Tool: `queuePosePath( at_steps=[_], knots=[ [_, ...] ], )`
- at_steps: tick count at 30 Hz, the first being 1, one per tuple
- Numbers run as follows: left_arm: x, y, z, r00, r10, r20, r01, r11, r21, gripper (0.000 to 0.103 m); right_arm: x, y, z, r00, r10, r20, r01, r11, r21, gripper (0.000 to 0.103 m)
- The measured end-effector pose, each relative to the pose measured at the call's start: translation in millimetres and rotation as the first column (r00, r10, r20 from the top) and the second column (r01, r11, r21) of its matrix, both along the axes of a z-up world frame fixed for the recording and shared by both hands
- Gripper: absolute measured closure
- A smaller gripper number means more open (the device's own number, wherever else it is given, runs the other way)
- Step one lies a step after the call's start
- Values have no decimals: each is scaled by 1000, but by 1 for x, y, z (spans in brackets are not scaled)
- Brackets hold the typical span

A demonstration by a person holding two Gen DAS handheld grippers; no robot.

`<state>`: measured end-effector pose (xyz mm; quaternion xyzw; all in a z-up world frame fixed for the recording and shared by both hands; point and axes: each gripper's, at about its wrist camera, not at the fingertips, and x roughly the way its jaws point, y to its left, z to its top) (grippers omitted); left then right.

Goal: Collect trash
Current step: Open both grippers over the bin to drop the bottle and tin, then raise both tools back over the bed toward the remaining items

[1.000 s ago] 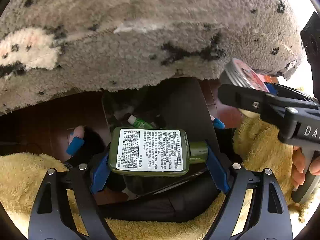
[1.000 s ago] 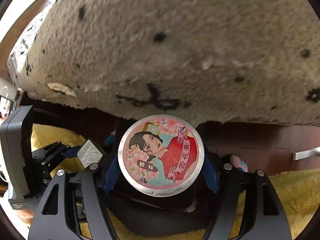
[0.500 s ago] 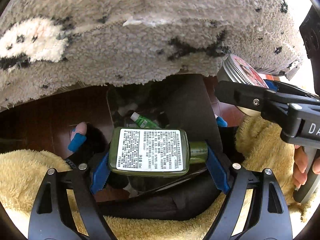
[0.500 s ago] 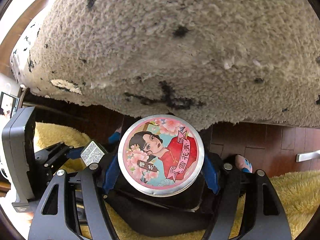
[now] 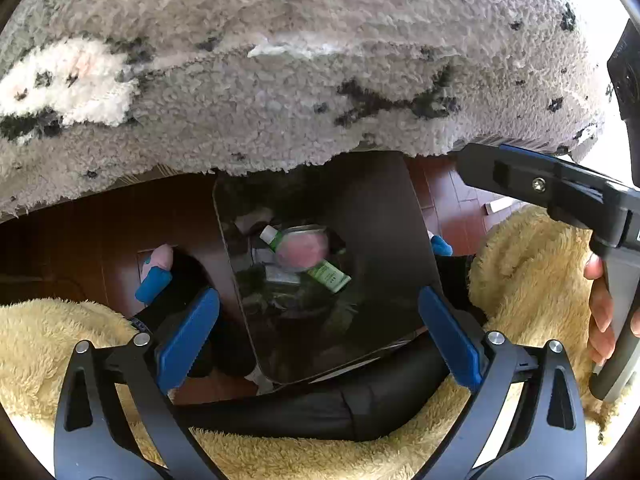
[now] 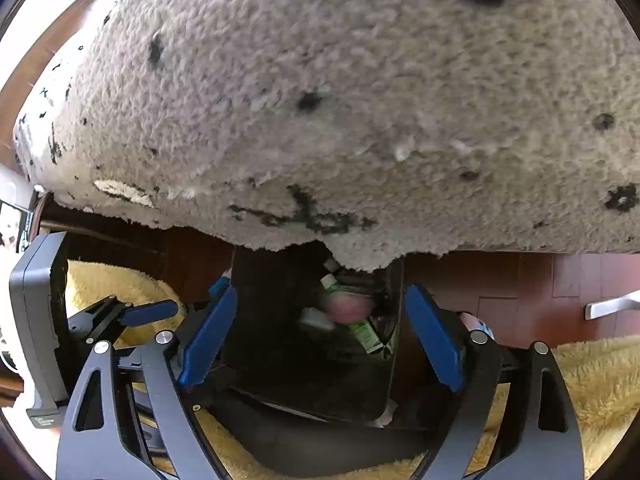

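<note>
Both claws hung above a dark, open trash bin (image 5: 380, 240) that stood on a reddish wood floor (image 5: 100, 232), beside the edge of a shaggy grey rug (image 5: 280, 80) with black flecks. The left claw (image 5: 320, 332) pointed steeply down over the bin mouth, its blue-padded jaws opening wide with nothing between them. The right claw (image 6: 320, 340) hung likewise over the bin, its jaws also opening and empty; in the left wrist view its black arm reached in from the right, a hand (image 5: 600, 312) wrapped round the grip.

Inside the bin, a round tin (image 5: 302, 248) with a pink face appeared blurred, and a green bottle (image 5: 330, 276) lay tilted just beside and below it. A smaller green tube with a white cap (image 5: 272, 238) rested against the tin's upper left edge, among pale scraps too dim to make out. The right wrist view showed the same tin and bottle low in the bin, partly hidden by the rug's fringe. Yellow fleece (image 5: 528, 264) surrounded the bin on the near side.
</note>
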<state>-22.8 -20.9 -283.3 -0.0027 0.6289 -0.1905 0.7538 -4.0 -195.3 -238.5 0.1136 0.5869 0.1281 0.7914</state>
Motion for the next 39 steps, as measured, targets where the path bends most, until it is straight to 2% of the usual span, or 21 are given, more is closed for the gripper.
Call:
queuePosePath(
  at_steps=[3,8,13,17,26,33,39],
  knots=[
    [0,1,4,1000,8,10,-8,1000,-1,8,0,-7,4,1000,-10,9,10,1000,-4,15],
    [0,1,20,997,3,73,-1,1000,-18,8,-3,-16,18,999,-22,45,23,999,-22,15],
    [-4,-5,39,988,-33,150,36,999,-16,8,-9,-25,51,990,-20,136,28,998,-59,15],
    [-4,-4,67,971,-36,237,42,999,-19,8,-13,-30,81,975,-26,223,45,996,-80,15],
    [9,15,138,924,25,381,-7,999,-48,8,-9,-40,125,942,-50,331,88,991,-100,15],
    [31,29,182,898,53,437,-27,998,-64,8,6,-41,152,916,-28,401,97,984,-152,11],
    [55,38,202,877,74,475,-59,997,-46,8,26,-40,173,892,-3,451,99,977,-188,11]
  ],
)
